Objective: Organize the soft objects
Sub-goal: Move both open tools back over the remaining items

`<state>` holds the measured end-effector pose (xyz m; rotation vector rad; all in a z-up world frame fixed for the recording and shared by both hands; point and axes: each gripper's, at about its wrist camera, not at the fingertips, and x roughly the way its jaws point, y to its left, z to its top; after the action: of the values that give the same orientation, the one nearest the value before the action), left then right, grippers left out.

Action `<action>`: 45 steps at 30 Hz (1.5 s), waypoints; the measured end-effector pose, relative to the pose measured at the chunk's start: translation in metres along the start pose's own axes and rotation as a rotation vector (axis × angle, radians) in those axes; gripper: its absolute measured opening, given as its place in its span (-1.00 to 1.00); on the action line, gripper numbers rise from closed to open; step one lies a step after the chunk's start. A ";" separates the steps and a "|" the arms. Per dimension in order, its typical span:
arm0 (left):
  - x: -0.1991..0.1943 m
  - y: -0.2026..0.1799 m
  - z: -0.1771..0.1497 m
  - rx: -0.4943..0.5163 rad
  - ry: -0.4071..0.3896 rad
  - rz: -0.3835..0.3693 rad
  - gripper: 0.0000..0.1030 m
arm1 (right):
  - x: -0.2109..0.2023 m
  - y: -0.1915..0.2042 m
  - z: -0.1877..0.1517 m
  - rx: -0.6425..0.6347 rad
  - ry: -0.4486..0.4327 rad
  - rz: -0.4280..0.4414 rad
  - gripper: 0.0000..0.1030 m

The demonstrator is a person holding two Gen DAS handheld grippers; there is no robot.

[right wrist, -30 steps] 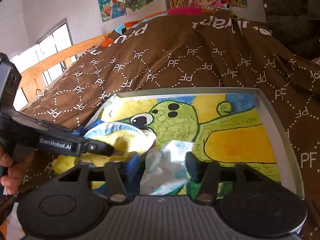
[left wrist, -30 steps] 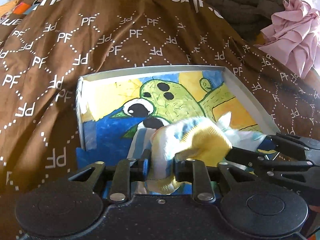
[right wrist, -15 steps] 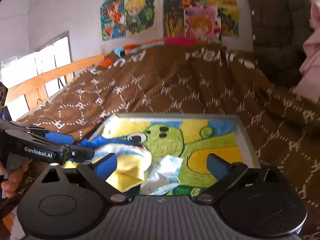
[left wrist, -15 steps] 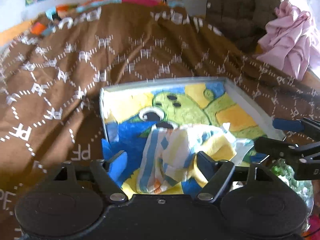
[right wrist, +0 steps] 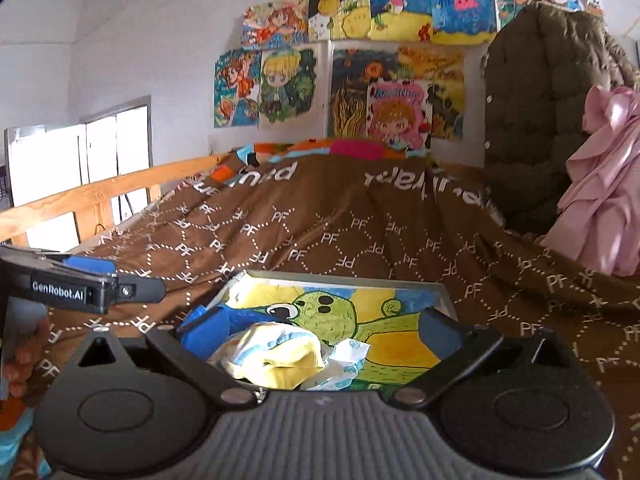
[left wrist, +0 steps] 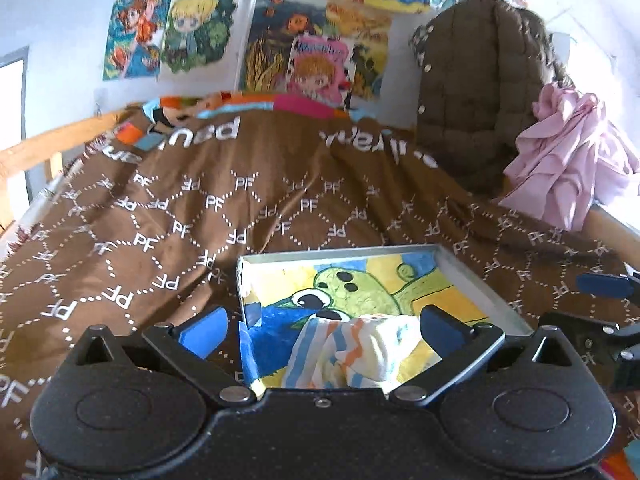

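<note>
Left wrist view: the left gripper (left wrist: pixel 320 326) stands with jaws spread wide and empty, directly over the bundled striped yellow-and-white soft cloth (left wrist: pixel 352 354), which lies at the near end of the shallow grey tray with a painted green-creature floor (left wrist: pixel 476 280). Right wrist view: the right gripper (right wrist: pixel 322 330) is likewise spread and empty, the cloth (right wrist: pixel 280 356) low and left of centre, closer to its blue left finger (right wrist: pixel 204 326), so the left gripper appears better centred.

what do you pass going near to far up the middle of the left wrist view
left gripper → striped soft cloth → tray with the green cartoon drawing → brown PF blanket → colourful pillow → wall drawings
</note>
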<state>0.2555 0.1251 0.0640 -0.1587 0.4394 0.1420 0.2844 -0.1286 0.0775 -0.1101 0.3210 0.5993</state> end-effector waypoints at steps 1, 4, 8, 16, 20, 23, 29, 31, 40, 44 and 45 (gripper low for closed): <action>-0.008 -0.003 -0.002 0.006 -0.007 0.002 0.98 | -0.007 0.001 0.000 0.004 -0.004 -0.001 0.99; -0.029 -0.011 -0.006 0.015 -0.023 0.016 0.98 | -0.030 0.005 -0.005 0.020 -0.017 -0.011 0.99; -0.057 -0.019 -0.016 -0.009 -0.063 0.031 0.98 | -0.061 0.010 -0.015 0.011 -0.049 -0.043 0.99; -0.098 -0.047 -0.051 -0.002 -0.114 0.006 0.98 | -0.114 0.022 -0.050 0.016 -0.075 -0.151 0.99; -0.110 -0.062 -0.072 0.031 -0.116 -0.011 0.98 | -0.129 0.023 -0.067 0.050 -0.057 -0.188 0.99; -0.116 -0.071 -0.086 0.060 -0.113 -0.018 0.98 | -0.136 0.022 -0.078 0.084 -0.033 -0.210 0.99; -0.126 -0.079 -0.104 0.075 -0.100 -0.025 0.99 | -0.145 0.018 -0.095 0.131 0.002 -0.231 0.99; -0.128 -0.080 -0.111 0.068 -0.084 -0.020 0.99 | -0.144 0.017 -0.101 0.139 0.023 -0.225 1.00; -0.139 -0.073 -0.134 0.065 -0.019 0.051 0.98 | -0.134 0.028 -0.114 0.105 0.082 -0.179 0.99; -0.141 -0.068 -0.143 0.062 0.010 0.075 0.99 | -0.126 0.032 -0.117 0.102 0.121 -0.152 0.99; -0.141 -0.066 -0.145 0.059 0.021 0.082 0.99 | -0.123 0.033 -0.118 0.103 0.133 -0.144 0.99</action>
<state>0.0811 0.0196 0.0033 -0.0840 0.4711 0.2080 0.1383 -0.1905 0.0060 -0.0734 0.4679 0.4329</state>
